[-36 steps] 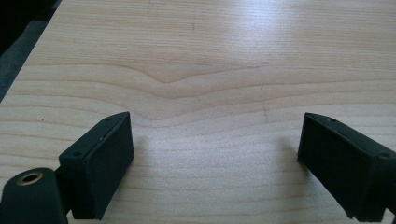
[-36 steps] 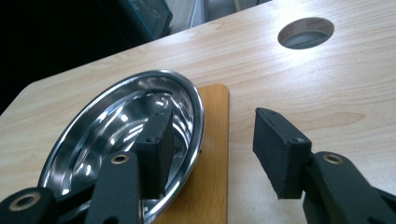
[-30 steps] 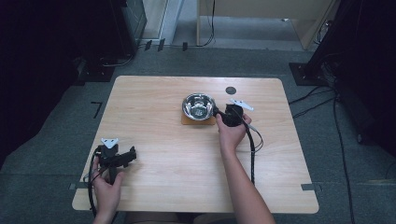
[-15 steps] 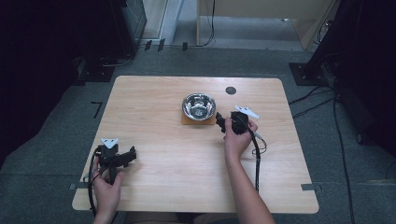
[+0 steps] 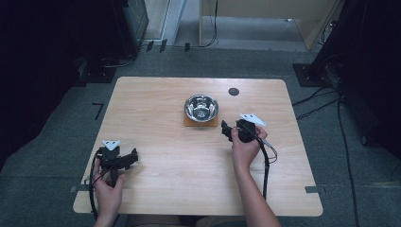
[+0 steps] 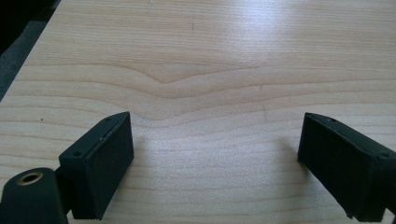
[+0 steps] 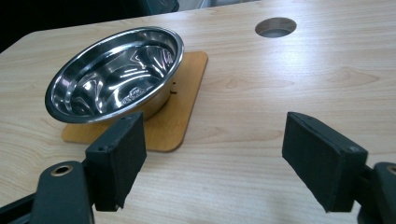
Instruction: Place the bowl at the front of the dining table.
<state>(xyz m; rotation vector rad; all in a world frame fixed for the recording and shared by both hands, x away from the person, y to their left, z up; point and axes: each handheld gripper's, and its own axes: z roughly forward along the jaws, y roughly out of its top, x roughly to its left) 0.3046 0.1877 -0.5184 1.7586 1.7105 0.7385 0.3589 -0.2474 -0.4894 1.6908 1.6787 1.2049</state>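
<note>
A shiny steel bowl rests on a thin square wooden mat at the table's middle back. My right gripper is held just right of and nearer than the mat, pointing left toward it, jaws open and empty. My left gripper sits low over the front left of the table, pointing right, open with bare wood between its jaws.
The wooden table has a round cable hole behind and right of the bowl. Dark furniture and cables on the grey floor surround the table. Each gripper trails a black cable toward the front edge.
My right gripper has drawn back from the bowl's right rim, toward the front and right, and now stands clear of it. The left gripper has stayed put.
</note>
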